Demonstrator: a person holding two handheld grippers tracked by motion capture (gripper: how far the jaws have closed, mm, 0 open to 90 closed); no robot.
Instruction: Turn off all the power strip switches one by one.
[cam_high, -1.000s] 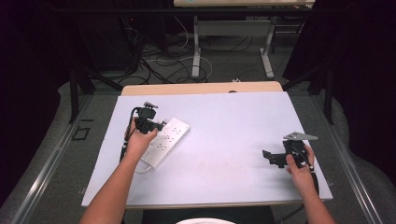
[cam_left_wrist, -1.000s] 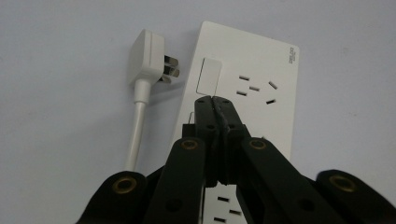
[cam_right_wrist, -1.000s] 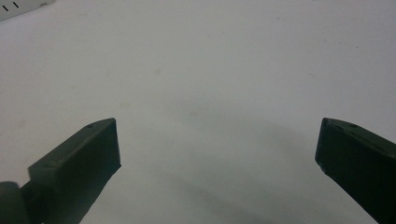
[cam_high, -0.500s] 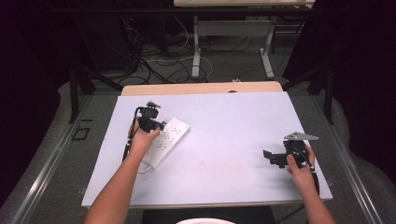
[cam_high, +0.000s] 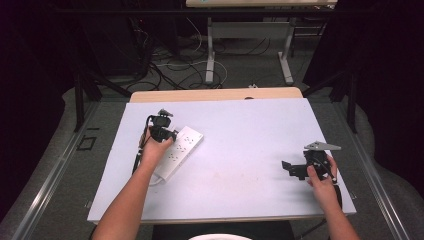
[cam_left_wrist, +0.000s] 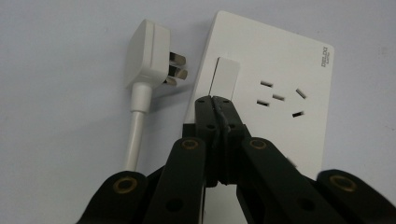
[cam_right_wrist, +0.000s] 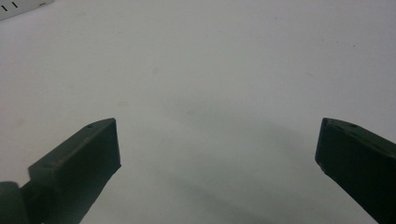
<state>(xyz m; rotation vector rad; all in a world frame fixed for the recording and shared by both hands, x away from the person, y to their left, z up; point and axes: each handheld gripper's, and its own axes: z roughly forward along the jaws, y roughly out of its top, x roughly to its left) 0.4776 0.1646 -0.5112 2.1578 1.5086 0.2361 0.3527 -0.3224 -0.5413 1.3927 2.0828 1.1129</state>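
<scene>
High view shows little shift over the last second: the left gripper (cam_high: 161, 131) sat over the far end of the white power strip (cam_high: 181, 150) then, and it sits there now, only nudged a touch along the strip. The right gripper (cam_high: 306, 169) has not stirred at all, resting low at the near right of the worktop (cam_high: 250, 135).

Left gripper view gives the detail. The left gripper (cam_left_wrist: 215, 99) has its jaws pressed together with nothing between them, and their joined tips meet the edge of the strip's rocker switch (cam_left_wrist: 224, 77) (whether they bear down on it or merely touch, I cannot tell). Just past the switch lies the first socket (cam_left_wrist: 280, 98), and beside the power strip (cam_left_wrist: 275, 70), apart from it, lies its own white plug (cam_left_wrist: 152, 53) on its cable, prongs turned toward the strip and plugged into nothing.

Right gripper view looks along jaws standing wide apart over bare worktop (cam_right_wrist: 210, 70), holding nothing, well away from the strip.

My reading is that the small move was a settling of closed tips onto the switch, so the step in hand is toggling it; a short firm push looks like what remains.
</scene>
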